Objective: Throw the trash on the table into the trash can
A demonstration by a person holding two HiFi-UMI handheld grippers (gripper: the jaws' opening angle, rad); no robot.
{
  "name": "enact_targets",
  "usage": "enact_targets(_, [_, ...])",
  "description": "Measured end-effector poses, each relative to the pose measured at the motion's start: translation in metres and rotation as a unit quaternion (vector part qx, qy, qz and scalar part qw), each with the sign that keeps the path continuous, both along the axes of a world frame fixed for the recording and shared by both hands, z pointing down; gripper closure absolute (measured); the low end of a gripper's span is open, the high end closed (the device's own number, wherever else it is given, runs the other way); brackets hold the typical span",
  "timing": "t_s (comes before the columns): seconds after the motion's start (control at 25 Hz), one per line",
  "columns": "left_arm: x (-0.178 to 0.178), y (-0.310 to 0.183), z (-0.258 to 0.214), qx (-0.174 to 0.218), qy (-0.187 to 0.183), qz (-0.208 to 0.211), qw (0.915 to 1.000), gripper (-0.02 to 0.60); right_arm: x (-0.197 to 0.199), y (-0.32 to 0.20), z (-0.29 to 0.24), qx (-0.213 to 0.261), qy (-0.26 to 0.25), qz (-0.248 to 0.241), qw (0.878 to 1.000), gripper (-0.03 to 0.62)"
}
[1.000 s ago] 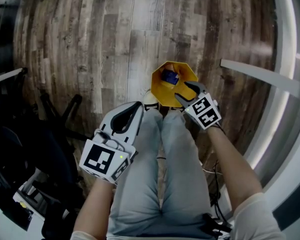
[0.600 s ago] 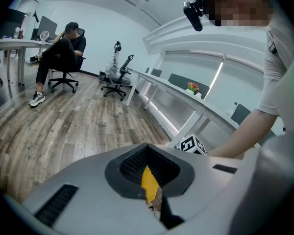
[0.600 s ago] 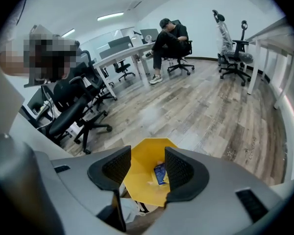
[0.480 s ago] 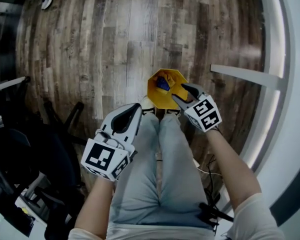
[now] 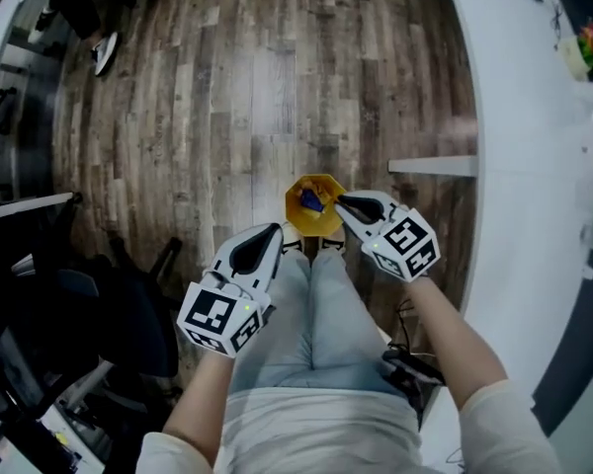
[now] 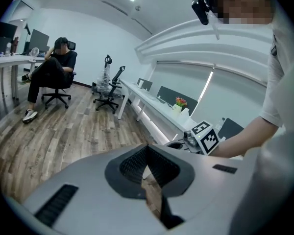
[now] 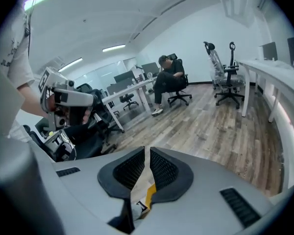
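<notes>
Up from the yellow trash can (image 5: pixel 302 211) on the wood floor (image 5: pixel 227 97) rose the right gripper (image 5: pixel 342 202), its jaws just closed on nothing, and the left gripper (image 5: pixel 273 231), shut and empty.

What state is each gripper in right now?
Left gripper: closed, empty.
Right gripper: jaws have just been closing, all but shut, nothing held between them.

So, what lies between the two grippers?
In the head view, the person's legs lie between the left gripper and the right gripper; the trash can stands on the floor below, between their jaws.
</notes>
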State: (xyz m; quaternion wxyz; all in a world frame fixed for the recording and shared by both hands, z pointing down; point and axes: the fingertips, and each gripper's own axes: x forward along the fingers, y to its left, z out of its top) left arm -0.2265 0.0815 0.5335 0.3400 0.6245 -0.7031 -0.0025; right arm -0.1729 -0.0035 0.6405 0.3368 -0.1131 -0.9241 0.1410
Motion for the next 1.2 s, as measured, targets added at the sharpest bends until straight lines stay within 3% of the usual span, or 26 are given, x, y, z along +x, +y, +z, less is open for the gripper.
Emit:
enact_targets(0.32, [0.011,-0.002,-0.080,0.025,-0.019,0.018,0.9994,0.581,0.010,-0.003,-0.141,-0.004,-0.066,0.036,0.997,0.551])
enact_targets(0.52, [0.005,0.006,-0.104,0.007,-0.037,0.022,0.9990,0.581,0.021,-0.006,-0.193,-0.013,-0.079,0.070,0.994,0.554])
enact_targets(0.84, [0.000,-0.002,-0.131,0.030,-0.043,0.016,0.9985,0.580,0.020,-0.007,-0.245,-0.036,-0.120,0.089,0.988,0.559])
enact_targets(1.2, [0.008,-0.022,-0.151,0.051,-0.055,0.034,0.9966,0.580,0.021,-0.012,-0.257,-0.044,-0.139,0.086,0.986,0.563])
